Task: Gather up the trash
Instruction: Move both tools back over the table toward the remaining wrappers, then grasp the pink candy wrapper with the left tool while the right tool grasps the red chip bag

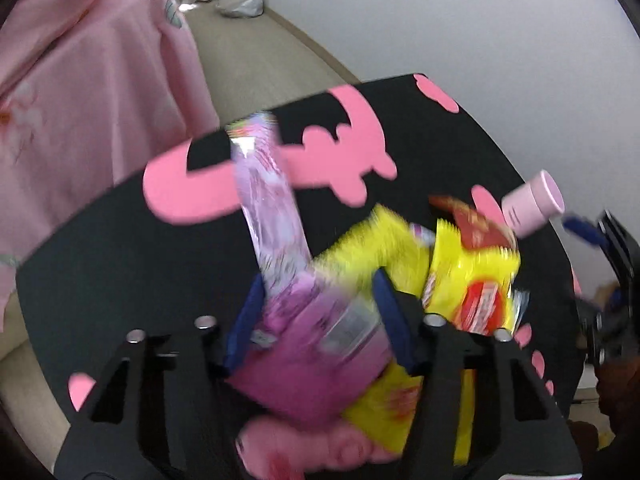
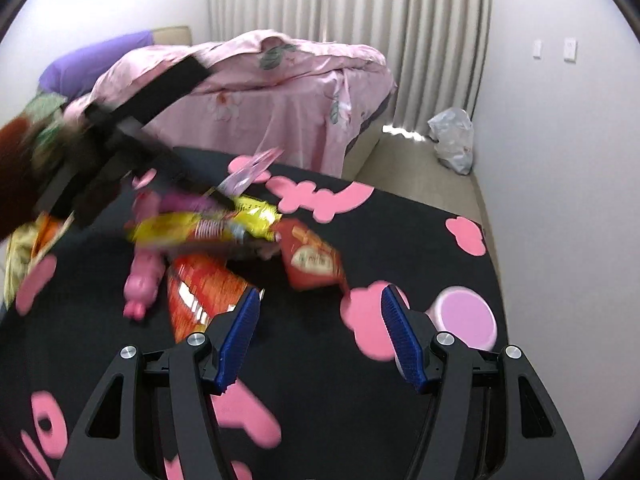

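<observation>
- My left gripper (image 1: 320, 300) has a purple wrapper (image 1: 280, 248) between its blue pads, jaws drawn in about halfway; the blur keeps me from swearing the pads truly bite it, but it looks pinched near its lower end, the long tail sticking out ahead
- Under it lies a yellow snack bag (image 1: 460, 280) and a pink toy pig (image 2: 144, 276), all on the black mat with pink shapes (image 2: 400, 240)
- My right gripper (image 2: 316, 332) stands wide with nothing in it, hovering low over the mat between an orange-red striped packet (image 2: 200, 292) and a pink round lid (image 2: 468, 320)
- A red sachet (image 2: 312, 264) lies just beyond it
- To do this well I'd confirm the purple wrapper alone is caught, not the yellow bag with it, then lift straight up before swinging away
- The white plastic bag (image 2: 452, 144) by the wall looks like the likely place for trash, though that's my guess
- Print on every packet is smeared; I can read no brand or word
</observation>
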Demonstrator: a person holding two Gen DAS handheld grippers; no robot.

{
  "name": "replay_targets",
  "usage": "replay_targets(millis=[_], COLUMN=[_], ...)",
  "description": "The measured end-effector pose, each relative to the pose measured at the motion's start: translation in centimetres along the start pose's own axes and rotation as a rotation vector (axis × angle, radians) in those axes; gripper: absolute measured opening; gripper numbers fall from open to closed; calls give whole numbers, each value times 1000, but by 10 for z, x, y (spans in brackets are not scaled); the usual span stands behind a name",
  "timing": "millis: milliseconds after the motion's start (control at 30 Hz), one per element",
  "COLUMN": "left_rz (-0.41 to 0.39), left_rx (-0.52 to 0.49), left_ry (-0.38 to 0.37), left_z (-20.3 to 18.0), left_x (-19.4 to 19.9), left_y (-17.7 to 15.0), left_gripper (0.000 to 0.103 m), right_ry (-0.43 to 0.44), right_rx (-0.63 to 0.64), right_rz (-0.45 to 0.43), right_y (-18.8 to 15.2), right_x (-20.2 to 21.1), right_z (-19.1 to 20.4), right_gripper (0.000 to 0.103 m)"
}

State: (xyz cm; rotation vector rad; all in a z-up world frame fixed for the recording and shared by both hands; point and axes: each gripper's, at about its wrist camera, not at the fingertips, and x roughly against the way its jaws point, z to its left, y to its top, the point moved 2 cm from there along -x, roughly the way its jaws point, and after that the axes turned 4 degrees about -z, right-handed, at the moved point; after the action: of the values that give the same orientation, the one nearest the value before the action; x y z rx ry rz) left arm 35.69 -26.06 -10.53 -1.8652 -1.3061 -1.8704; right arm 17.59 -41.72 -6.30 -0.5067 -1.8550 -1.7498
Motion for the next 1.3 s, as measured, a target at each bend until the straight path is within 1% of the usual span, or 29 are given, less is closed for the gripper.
replay_targets(millis=[33, 67, 100, 133, 167, 233, 267, 300, 333, 367, 400, 433, 500, 567, 600, 667, 733, 800, 867, 967, 1033, 1067, 1100, 1133, 1167, 1200, 1233, 1300], left_rz=[-1, -11, -21, -43, -60, -108, -126, -145, -178, -191, -201, -213, -228, -239, -247, -279, -299, -307, -315, -304, -306, -313, -323, -332, -337, -342, -344, -354], left_rx=[9, 26, 37, 55, 67, 99, 110, 119, 136, 143, 146, 150, 168, 205, 216, 249, 299, 344, 373, 412, 405, 403, 406, 412, 418, 427, 430, 433], left_ry=[3, 7, 7, 5, 2, 5, 12, 12, -2, -9, -14, -19, -30, -16, -2, 40, 39, 42, 68, 79, 122, 144, 178, 201, 212, 216, 213, 221], left_z=[0, 1, 2, 2, 3, 3, 3, 2, 0, -2, -5, -8, -14, -20, -24, -29, -31, -34, -37, -41, -47, -48, -49, -49, -47, -46, -45, -47], left_x=[2, 5, 8, 13, 18, 34, 41, 49, 61, 67, 73, 80, 89, 98, 100, 113, 119, 122, 128, 129, 133, 135, 138, 140, 140, 142, 143, 145], left_y=[-4, -9, -11, -16, -18, -22, -25, -26, -31, -34, -36, -42, -55, -76, -83, -110, -132, -155, -179, -204, -217, -221, -227, -231, -235, -239, -240, -247], left_gripper=[35, 29, 22, 20, 15, 11, 6, 6, 6, 6, 6, 6, 6, 6, 6, 6, 6, 6, 6, 6, 10, 16, 24, 29, 33, 34, 34, 37], right_ry=[10, 16, 3, -10, -20, -30, -35, -35, -30, -22, -14, -7, 12, 18, 21, 28, 23, 37, 55, 69, 117, 133, 144, 169, 205, 255, 284, 318], right_rx=[-4, 7, 29, 51, 70, 84, 86, 84, 79, 70, 62, 54, 52, 74, 89, 108, 124, 126, 125, 160, 162, 157, 152, 143, 130, 108, 97, 93], right_rz=[-5, -11, -11, -3, 13, 51, 72, 86, 97, 103, 98, 99, 95, 86, 84, 83, 82, 86, 103, 133, 152, 151, 143, 130, 120, 111, 110, 114], right_y=[4, 9, 13, 17, 18, 18, 17, 15, 14, 12, 10, 8, 4, -1, -5, -14, -22, -31, -38, -50, -57, -60, -61, -62, -62, -61, -60, -59], right_x=[-5, -11, -18, -26, -35, -51, -58, -61, -63, -63, -60, -57, -46, -32, -24, -4, 14, 31, 42, 53, 58, 61, 64, 69, 74, 80, 84, 91], right_z=[1, 4, 7, 11, 13, 14, 14, 13, 12, 12, 11, 12, 15, 22, 26, 34, 41, 49, 58, 81, 98, 105, 110, 115, 120, 123, 126, 132], right_gripper=[59, 59, 59, 58, 56, 42, 38, 29, 25, 24, 17, 13, 10, 8, 8, 8, 8, 8, 8, 8, 10, 12, 20, 26, 30, 41, 50, 50])
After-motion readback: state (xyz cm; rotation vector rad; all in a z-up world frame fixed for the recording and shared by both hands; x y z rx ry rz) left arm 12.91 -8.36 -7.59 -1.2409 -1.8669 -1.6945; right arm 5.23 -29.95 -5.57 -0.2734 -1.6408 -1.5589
